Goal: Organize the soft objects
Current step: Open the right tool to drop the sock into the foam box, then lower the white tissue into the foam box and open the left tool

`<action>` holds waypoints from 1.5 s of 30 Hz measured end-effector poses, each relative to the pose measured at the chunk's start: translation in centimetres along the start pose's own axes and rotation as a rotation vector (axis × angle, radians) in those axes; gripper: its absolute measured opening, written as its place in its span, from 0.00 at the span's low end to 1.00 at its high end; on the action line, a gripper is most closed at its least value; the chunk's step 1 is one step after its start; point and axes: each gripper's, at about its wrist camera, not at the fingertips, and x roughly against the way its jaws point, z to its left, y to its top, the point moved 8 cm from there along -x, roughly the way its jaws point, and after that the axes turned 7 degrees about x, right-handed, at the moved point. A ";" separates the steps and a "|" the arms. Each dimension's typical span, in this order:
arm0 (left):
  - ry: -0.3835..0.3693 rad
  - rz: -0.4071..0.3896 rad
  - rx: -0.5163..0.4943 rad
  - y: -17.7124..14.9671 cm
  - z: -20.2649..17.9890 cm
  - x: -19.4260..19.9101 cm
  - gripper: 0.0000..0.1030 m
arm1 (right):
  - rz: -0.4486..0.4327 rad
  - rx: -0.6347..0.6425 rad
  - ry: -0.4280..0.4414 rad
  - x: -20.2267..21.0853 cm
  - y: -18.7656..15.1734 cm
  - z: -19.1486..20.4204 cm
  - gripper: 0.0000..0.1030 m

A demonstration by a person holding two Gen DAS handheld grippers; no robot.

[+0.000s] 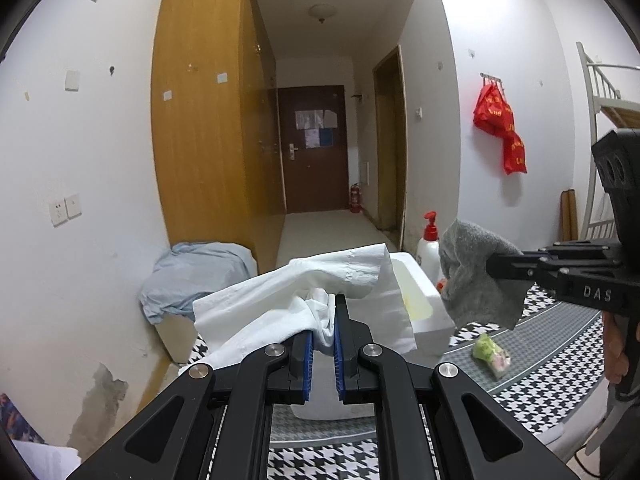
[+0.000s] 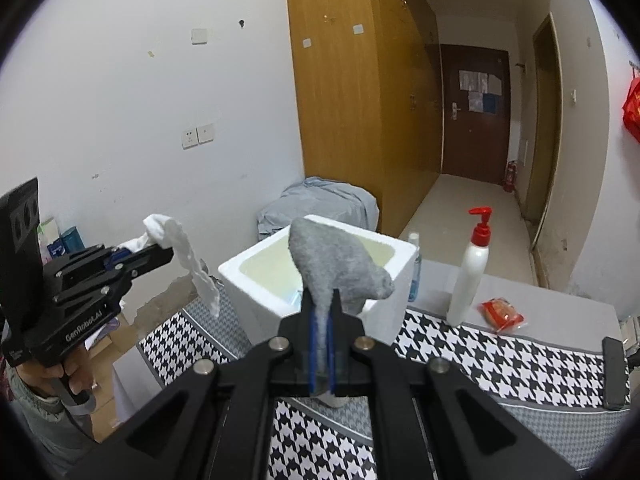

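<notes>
The right tool (image 2: 321,320) is clamped on a grey sock (image 2: 340,268), its blue pads pinching the sock's lower part while the rest stands up and flops to the right, in front of the white foam box (image 2: 256,284). The box sits open on the houndstooth-covered worktop (image 2: 500,356). At the left, the left tool (image 2: 160,254) grips a white cloth (image 2: 188,256) that hangs down in a long strip just beside the box. To the right of the box stand a white pump bottle with a red top (image 2: 470,276) and, next to it, a red packet (image 2: 502,314) lying flat on the cover.
</notes>
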 end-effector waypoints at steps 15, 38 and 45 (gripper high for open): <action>0.071 0.013 0.038 -0.1 3.3 -1.2 0.09 | 0.032 0.030 0.011 -5.6 3.1 0.4 0.06; 0.024 0.021 0.043 1.1 2.1 -3.5 0.09 | -0.003 -0.049 0.005 -3.4 1.7 -1.6 0.82; -0.022 0.028 0.012 2.0 -0.2 -5.3 0.09 | -0.006 -0.065 -0.043 -1.3 -0.3 -3.4 0.82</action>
